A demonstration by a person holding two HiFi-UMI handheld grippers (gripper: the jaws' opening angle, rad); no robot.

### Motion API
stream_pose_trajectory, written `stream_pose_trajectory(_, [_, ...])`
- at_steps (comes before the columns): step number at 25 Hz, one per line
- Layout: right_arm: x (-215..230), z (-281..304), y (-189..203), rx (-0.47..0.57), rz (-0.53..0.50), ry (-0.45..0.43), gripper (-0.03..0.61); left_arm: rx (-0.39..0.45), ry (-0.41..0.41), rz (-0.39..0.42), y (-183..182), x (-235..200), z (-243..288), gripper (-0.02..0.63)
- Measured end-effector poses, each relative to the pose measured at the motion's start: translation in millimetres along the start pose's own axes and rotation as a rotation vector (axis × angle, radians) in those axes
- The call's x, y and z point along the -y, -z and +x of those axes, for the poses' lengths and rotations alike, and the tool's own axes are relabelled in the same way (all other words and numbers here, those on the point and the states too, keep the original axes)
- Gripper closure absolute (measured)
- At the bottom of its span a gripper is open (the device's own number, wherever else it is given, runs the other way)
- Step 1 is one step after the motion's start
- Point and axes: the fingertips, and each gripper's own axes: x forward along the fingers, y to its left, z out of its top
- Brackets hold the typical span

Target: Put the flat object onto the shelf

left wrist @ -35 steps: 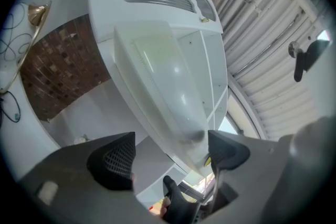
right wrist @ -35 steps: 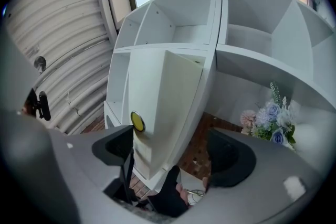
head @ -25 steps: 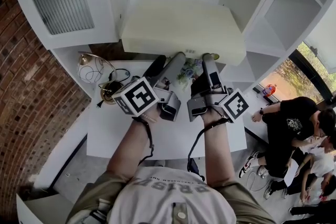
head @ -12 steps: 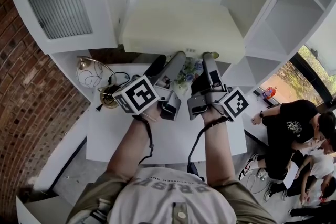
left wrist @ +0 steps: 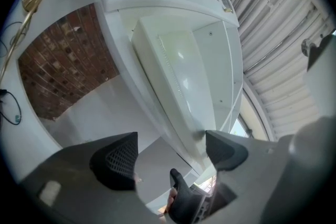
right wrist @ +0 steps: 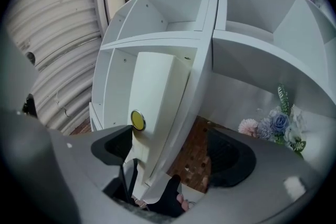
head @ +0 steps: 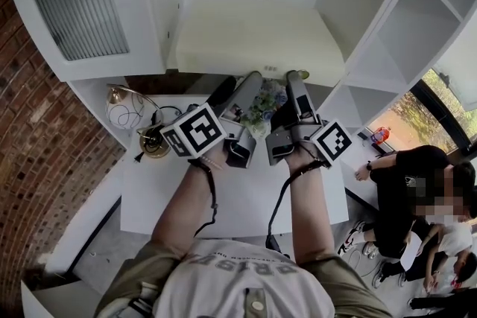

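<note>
The flat object (head: pixel 253 37) is a thick cream board lying in the white shelf's (head: pixel 380 48) wide middle compartment. Its front edge hangs just above both grippers. My left gripper (head: pixel 248 82) reaches up to that edge; its jaws are closing, though still wide. In the left gripper view the board (left wrist: pixel 178 73) runs down towards the gripper (left wrist: pixel 170 153), with no pad pressing on it. My right gripper (head: pixel 296 82) stands open beside it. In the right gripper view the board's end (right wrist: pixel 152 86), which carries a round yellow sticker (right wrist: pixel 137 120), lies by the left jaw of the gripper (right wrist: pixel 170 153).
A white table (head: pixel 156 190) lies below the shelf, with a gold wire ornament (head: pixel 130 104) and cables at its left. Artificial flowers (head: pixel 267 97) stand between the grippers. A ribbed cabinet door (head: pixel 74 4) and a brick wall (head: pixel 45 160) are at the left; people (head: pixel 417 182) sit at the right.
The board lies slightly deeper in the shelf compartment. Both grippers have crept up with its front edge. The left jaws look a touch narrower.
</note>
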Motion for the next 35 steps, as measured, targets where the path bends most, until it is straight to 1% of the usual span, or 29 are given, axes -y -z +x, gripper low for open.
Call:
stream_pose_trajectory(14, [14.1,20.4,-1.8,-0.001,0.039,0.048,0.132,-0.016,-0.032,-0.035,-7.0,-16.4,17.3,0.192])
stream_pose_trajectory(20, [20.6,26.4,-4.1,0.005,0.059,0.067,0.130,-0.032,-0.049,-0.047,-4.2,-24.7,22.8,0.192])
stream_pose_trajectory(22, [21.8,26.8,-5.7,0.006,0.059,0.070,0.121,-0.035,-0.045,-0.049,-3.6,-24.2,24.2,0.192])
stream_pose_trajectory(30, [22.6,27.0,-6.3,0.007,0.047,0.066,0.121,-0.038,-0.037,-0.053,-3.0,-24.7,25.0,0.192])
stream_pose_trajectory(35, [21.4,20.2,-4.9,0.006,0.048,0.064,0.129,-0.028,-0.027,-0.053,-4.9,-17.7,20.9,0.192])
